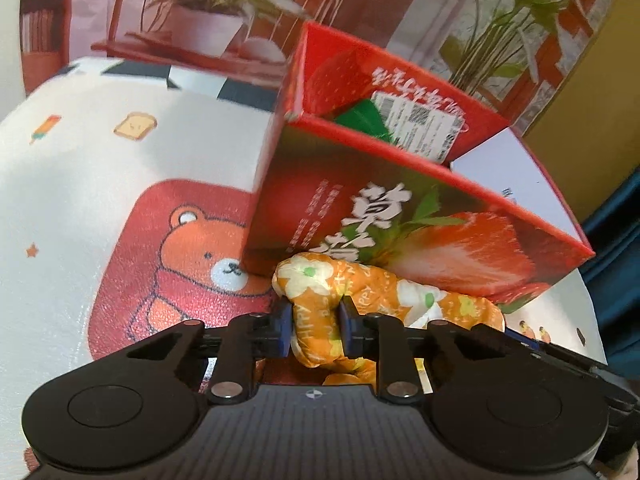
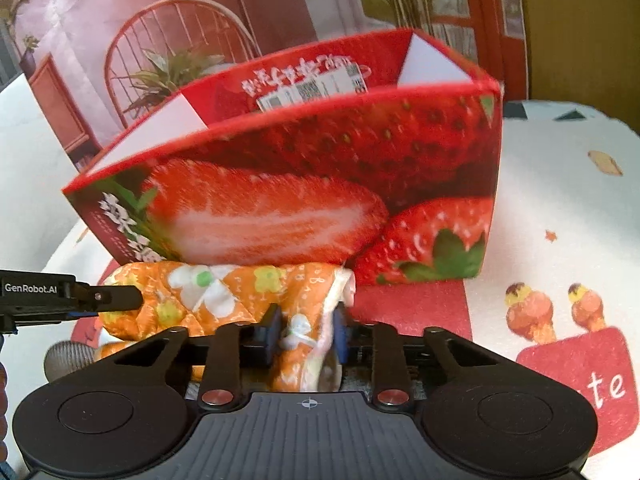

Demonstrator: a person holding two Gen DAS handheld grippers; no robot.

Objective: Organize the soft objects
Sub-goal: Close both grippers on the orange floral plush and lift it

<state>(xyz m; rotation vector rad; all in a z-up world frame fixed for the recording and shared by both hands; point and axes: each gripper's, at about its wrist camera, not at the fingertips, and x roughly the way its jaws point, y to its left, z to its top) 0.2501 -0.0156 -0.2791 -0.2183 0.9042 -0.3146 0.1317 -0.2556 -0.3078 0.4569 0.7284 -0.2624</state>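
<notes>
Behind the surface (image 1: 72,184), a printed backdrop of potted plants (image 1: 208,12) and a red chair (image 2: 176,36) is being shown. White cloth with a cartoon bear (image 1: 208,256) and ice-cream motifs (image 2: 528,312) is covering the surface. An open red strawberry-printed box (image 1: 420,216) is standing on it, its near wall facing both cameras. Inside the box, a green item (image 1: 362,118) and a white barcode label (image 1: 424,124) on the far wall are being seen.

An orange floral padded cloth (image 1: 384,292) is lying bunched just in front of the box, touching its lower front wall. It is being held at both ends. One end is being pinched by the left gripper (image 1: 314,326), a fold squeezed between the blue-padded fingers (image 1: 285,328). The other end is being pinched by the right gripper (image 2: 306,334), fabric pressed between its fingers (image 2: 272,328).

In the right wrist view, the left gripper (image 2: 116,298) is being seen from the side at the cloth's left end, over the surface.
</notes>
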